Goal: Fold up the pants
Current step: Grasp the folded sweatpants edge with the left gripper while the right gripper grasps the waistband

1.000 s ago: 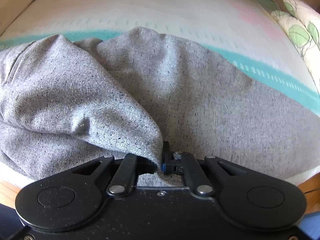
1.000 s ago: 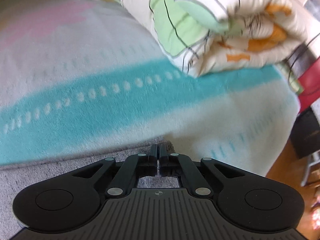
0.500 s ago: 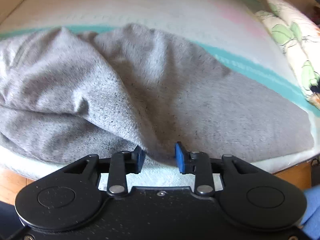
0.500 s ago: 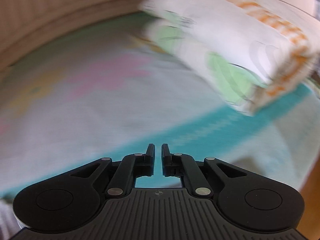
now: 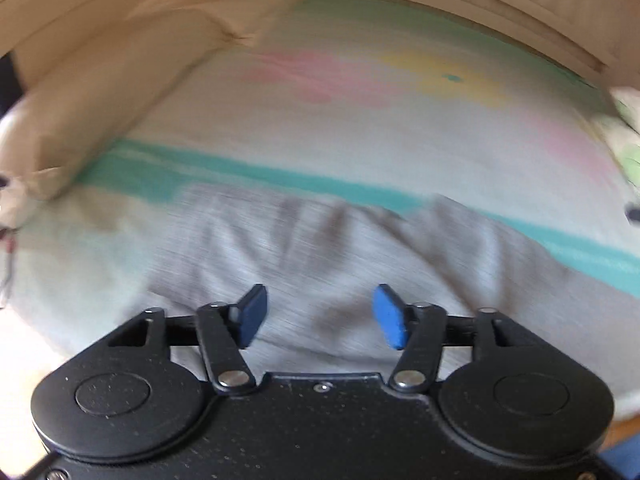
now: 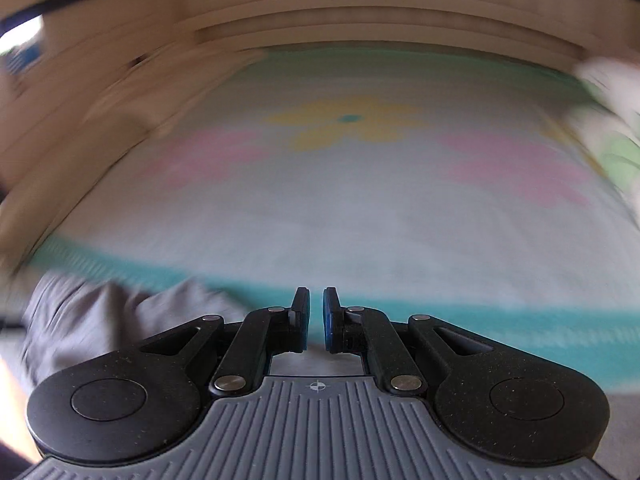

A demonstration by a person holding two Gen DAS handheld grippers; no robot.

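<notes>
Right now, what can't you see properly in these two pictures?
- Pants: left wrist view is smeared by motion, so how neatly they are folded is unclear; the left gripper body covers their near edge.
- Pants in the right wrist view: cut off at the left edge and behind the right gripper.
- Quilt: blurred, cut off at the right edge.

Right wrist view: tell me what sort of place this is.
Most likely a bedroom. A flower-patterned bed cover with a teal stripe spreads over a wide soft surface, a wooden headboard runs along its far edge, and a rolled printed quilt lies at the right. Grey pants lie on the cover.
</notes>
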